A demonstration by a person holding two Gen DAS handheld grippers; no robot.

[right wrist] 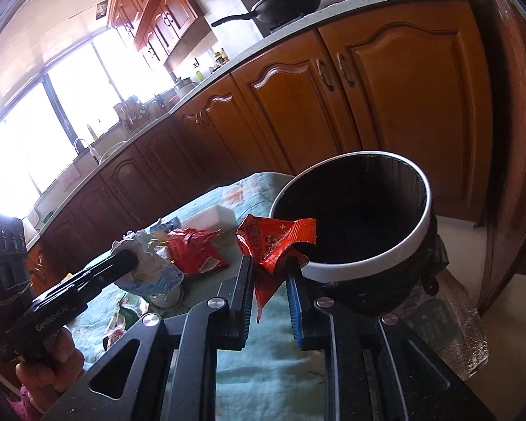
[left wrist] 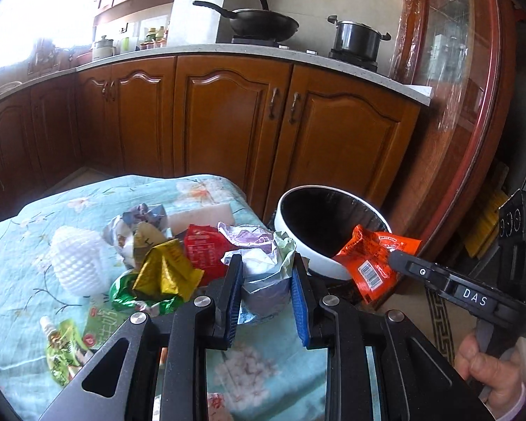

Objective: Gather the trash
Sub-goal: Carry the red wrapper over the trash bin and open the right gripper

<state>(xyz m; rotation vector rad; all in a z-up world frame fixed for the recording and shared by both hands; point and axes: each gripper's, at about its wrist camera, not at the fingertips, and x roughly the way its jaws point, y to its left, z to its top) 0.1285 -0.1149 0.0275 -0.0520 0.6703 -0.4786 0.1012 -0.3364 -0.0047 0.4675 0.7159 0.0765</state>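
Note:
My left gripper (left wrist: 267,263) is shut on a crumpled pale purple-and-white wrapper (left wrist: 263,266) above the cloth-covered table (left wrist: 17,245). My right gripper (right wrist: 270,263) is shut on a crumpled orange-red snack wrapper (right wrist: 273,242) and holds it at the near rim of the white-rimmed black trash bin (right wrist: 368,263). The left wrist view shows that wrapper (left wrist: 371,263) hanging over the bin (left wrist: 298,242). More trash lies on the table: a gold wrapper (left wrist: 166,270), a red packet (left wrist: 201,249), a green wrapper (left wrist: 129,291).
A white foam net (left wrist: 75,259), a white foam block (left wrist: 201,215) and a green drink pouch (left wrist: 63,351) lie on the floral cloth. Wooden kitchen cabinets (left wrist: 228,115) stand behind. The bin stands off the table's right edge. A glass cabinet (left wrist: 456,87) is at right.

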